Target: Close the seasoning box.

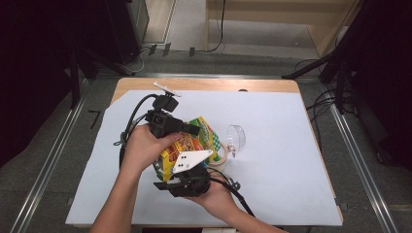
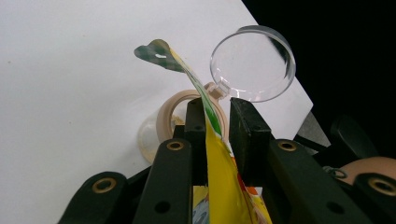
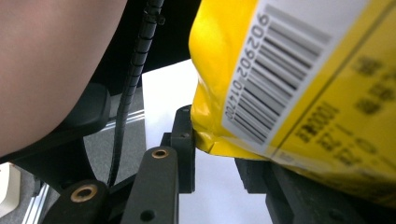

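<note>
This looks like a lab or recording studio set up for filming handwork, not a home. A small wooden surface point(image 1: 204, 84) is covered by a plain white sheet point(image 1: 272, 160) that serves as a clean backdrop. It stands on grey carpet floor point(image 1: 43, 165), with metal rails point(image 1: 362, 155) running along the floor on both sides. Black stand legs point(image 1: 311, 70) reach in from the dark edges, and loose cables point(image 1: 318, 104) trail over the floor. Behind the surface stands bare light-wood furniture point(image 1: 291, 19). Each of the person's hands holds a cabled, camera-bearing claw; the right one point(image 1: 187, 174) carries a grey three-cornered plate with dots.
</note>
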Motion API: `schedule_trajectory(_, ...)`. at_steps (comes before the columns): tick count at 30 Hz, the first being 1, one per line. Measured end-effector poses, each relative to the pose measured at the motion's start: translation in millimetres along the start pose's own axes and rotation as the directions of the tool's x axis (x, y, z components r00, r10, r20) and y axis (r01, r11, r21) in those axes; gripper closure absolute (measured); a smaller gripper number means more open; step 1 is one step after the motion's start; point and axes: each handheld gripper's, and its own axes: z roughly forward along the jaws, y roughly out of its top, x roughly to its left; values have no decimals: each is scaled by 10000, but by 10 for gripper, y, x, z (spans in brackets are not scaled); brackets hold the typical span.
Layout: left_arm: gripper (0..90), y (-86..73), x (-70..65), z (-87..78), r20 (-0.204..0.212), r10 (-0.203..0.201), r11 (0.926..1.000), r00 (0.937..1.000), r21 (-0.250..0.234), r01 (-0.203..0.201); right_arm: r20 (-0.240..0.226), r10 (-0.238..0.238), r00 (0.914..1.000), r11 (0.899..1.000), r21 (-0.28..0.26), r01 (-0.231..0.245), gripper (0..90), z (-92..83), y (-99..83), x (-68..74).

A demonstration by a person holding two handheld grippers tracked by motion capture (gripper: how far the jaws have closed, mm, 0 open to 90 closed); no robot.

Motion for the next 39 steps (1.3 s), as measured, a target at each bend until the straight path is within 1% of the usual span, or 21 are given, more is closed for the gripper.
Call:
schedule_trajectory(1, 778, 6, 3, 4, -13, 37, 10000, 10000, 26, -37, 16, -20, 10000, 10000, -22, 20, 726, 3, 5, -14)
schedule_trajectory(4, 777, 24, 27, 11, 20, 25, 9999, 10000, 119, -25, -14, 144, 9999, 9999, 28, -144, 726, 8, 6, -22)
schedule_trajectory(7, 773, 43, 22, 9, 122, 55, 9999, 9999, 136, -57, 15, 169, 9999, 9999, 4, -169, 726, 14, 18, -34)
schedule_trajectory(10, 770, 57, 15, -3, 276, 55, 9999, 9996, 117, -59, -121, 567, 9983, 9984, -32, -567, 729, 31, 64, -50)
schedule_trajectory(11, 770, 57, 16, -10, 272, 82, 9998, 9996, 160, -86, -136, 729, 9972, 9973, -53, -729, 730, 43, 75, -48)
schedule_trajectory(12, 770, 56, 20, -20, 254, 97, 9997, 9996, 210, -102, -169, 778, 9968, 9969, -86, -780, 730, 52, 81, -49)
schedule_trajectory(15, 773, 65, 34, -13, 307, 11, 9999, 9995, 133, -15, -136, 678, 9976, 9976, -131, -680, 730, 64, 80, -56)
schedule_trajectory(19, 773, 84, 37, 21, 404, 38, 9998, 9992, 202, -46, -69, 793, 9968, 9968, -27, -793, 730, 46, 77, -69)
schedule_trajectory(21, 773, 91, 39, 26, 384, 34, 9997, 9993, 241, -44, -51, 812, 9967, 9967, -17, -812, 729, 37, 74, -73)
schedule_trajectory(23, 771, 94, 46, 38, 460, -46, 9996, 9989, 274, 33, -17, 829, 9966, 9966, 6, -829, 729, 28, 73, -67)
schedule_trajectory(29, 770, 96, 55, 62, 466, 19, 9996, 9989, 298, -33, 316, 653, 9974, 9978, 91, -656, 728, 12, 64, -44)
schedule_trajectory(36, 772, 81, 76, 54, 497, 70, 9997, 9987, 213, -81, 416, 565, 9975, 9981, 214, -574, 728, 39, 59, -50)
schedule_trajectory(39, 775, 81, 67, 53, 532, 139, 9996, 9985, 245, -152, 538, 639, 9965, 9978, 157, -649, 728, 45, 57, -34)
